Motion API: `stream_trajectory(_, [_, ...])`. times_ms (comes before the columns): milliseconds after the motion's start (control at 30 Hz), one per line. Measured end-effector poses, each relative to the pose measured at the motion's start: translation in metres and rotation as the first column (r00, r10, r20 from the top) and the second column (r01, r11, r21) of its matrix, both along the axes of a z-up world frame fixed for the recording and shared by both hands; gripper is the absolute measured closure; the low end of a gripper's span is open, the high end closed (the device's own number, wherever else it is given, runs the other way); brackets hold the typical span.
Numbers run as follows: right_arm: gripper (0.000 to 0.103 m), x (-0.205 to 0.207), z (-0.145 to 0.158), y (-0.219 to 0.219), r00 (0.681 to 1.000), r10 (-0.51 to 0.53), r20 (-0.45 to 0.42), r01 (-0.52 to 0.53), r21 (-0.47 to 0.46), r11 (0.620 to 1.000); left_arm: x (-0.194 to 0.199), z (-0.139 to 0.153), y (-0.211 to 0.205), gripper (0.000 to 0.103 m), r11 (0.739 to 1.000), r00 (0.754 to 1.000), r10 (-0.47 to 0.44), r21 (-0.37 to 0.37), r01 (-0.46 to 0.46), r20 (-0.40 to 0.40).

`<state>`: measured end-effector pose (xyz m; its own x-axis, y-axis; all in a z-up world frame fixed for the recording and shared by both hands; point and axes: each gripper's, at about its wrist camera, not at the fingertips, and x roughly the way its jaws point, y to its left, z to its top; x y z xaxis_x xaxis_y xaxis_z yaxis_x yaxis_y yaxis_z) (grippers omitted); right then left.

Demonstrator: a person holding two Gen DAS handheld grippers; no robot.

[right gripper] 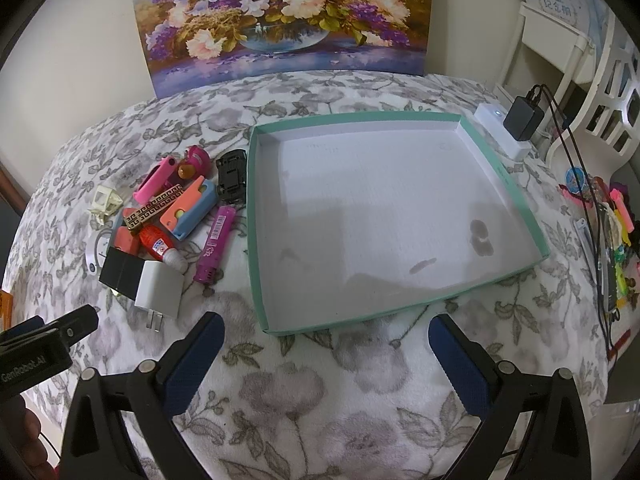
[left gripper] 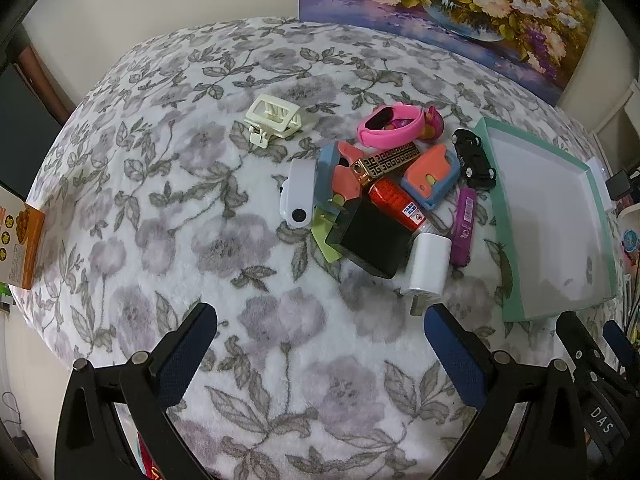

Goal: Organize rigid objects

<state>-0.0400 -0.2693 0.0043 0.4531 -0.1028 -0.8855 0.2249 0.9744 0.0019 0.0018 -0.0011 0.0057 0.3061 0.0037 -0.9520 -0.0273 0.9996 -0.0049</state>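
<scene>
On the floral blanket (right gripper: 304, 392), your two claws, left claw (left gripper: 320, 320) and right claw (right gripper: 326, 330), hang spread; one teal tray (right gripper: 256, 240), two orange-blue cases (left gripper: 432, 174).

"DAS" on right gripper (left gripper: 600, 420); "GenRobot.AI" on left gripper (right gripper: 28, 364).

A: Pile?
B: Heap left of teal tray (right gripper: 256, 216): white charger (right gripper: 159, 289), black box (right gripper: 120, 272), red lighter (right gripper: 158, 245), purple lighter (right gripper: 214, 240), pink band (left gripper: 390, 127), black toy car (right gripper: 232, 174). Cream clip (left gripper: 272, 119) apart.
A: Tray?
B: Flat, white inside, holding none.
</scene>
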Motion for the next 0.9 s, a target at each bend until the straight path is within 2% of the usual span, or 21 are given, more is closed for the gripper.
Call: stream_trajectory(900, [0.000,-0.0003,-0.0005,0.0020,1.000,0.003,0.000,-0.003,-0.005,1.000,0.0007,-0.0032,0.0039,0.000,1.000,1.000,0.010,0.005,-0.010,-0.010])
